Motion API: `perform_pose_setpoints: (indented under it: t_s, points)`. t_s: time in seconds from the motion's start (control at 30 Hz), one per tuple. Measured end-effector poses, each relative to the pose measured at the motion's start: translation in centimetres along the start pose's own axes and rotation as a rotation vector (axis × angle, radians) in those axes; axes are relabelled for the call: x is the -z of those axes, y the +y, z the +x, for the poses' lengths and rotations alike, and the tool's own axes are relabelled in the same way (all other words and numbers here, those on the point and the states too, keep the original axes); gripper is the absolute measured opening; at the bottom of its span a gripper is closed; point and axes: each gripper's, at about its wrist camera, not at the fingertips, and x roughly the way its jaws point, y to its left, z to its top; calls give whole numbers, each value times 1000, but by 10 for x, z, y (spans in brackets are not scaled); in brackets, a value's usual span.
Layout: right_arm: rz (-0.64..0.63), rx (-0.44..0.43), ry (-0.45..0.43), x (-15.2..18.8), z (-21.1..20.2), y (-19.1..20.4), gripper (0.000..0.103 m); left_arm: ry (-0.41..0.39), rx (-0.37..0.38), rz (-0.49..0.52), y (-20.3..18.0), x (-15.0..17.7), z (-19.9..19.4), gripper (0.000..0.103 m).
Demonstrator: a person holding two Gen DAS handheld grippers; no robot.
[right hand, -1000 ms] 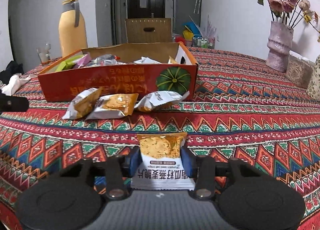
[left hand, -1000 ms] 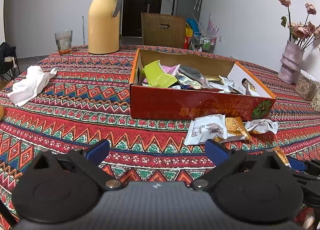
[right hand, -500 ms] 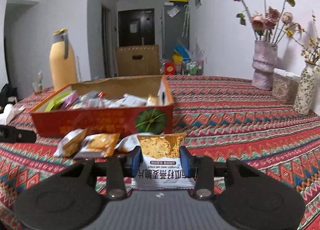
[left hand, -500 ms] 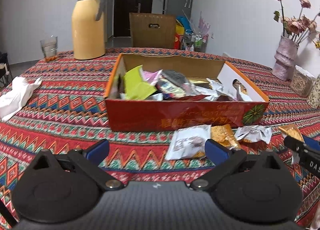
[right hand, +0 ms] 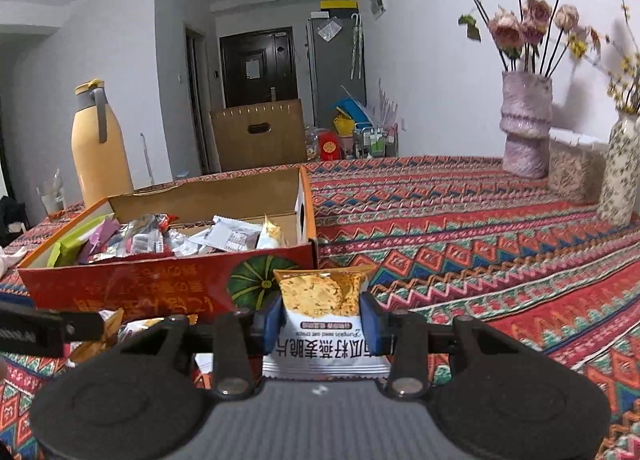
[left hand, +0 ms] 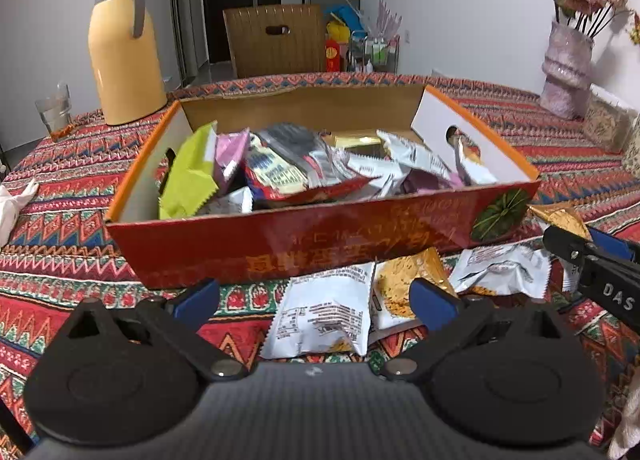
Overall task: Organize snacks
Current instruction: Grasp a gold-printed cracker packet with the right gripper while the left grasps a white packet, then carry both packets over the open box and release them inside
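Note:
An open orange-red cardboard box on the patterned tablecloth holds several snack packets. My right gripper is shut on a white-and-orange cracker packet, held above the table near the box's right front corner; it also shows at the right edge of the left wrist view. My left gripper is open and empty, just in front of the box, over a white packet. An orange packet and another white packet lie beside it.
A yellow thermos and a glass stand at the back left. A white cloth lies at the left. A pink vase with flowers, a speckled vase and a patterned container stand at the right.
My right gripper has lifted the cracker packet off the table and moved toward the box. My left gripper has moved closer to the box and the loose packets.

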Motion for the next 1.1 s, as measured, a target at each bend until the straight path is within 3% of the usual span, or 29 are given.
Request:
perform_pose_setpoints:
  t_s: [0.07, 0.17, 0.27, 0.6, 0.83, 1.1]
  points:
    - [8, -15, 2, 2, 2, -1, 40, 17, 1, -16, 1, 1, 7, 94]
    - [15, -29, 4, 4, 4, -2, 40, 50, 26, -50, 7, 3, 17, 73]
    - [14, -40, 4, 6, 5, -1, 40, 64, 97, -102, 18, 2, 19, 50]
    - [10, -48, -10, 8, 3, 0, 40, 11, 123, -100, 32, 6, -2, 36]
    - [2, -47, -55, 6, -9, 1, 40, -47, 144, -85, 37, 7, -31, 33]
    - [-47, -63, -108, -12, -28, 17, 40, -185, 161, -77, 40, -13, -68, 33]
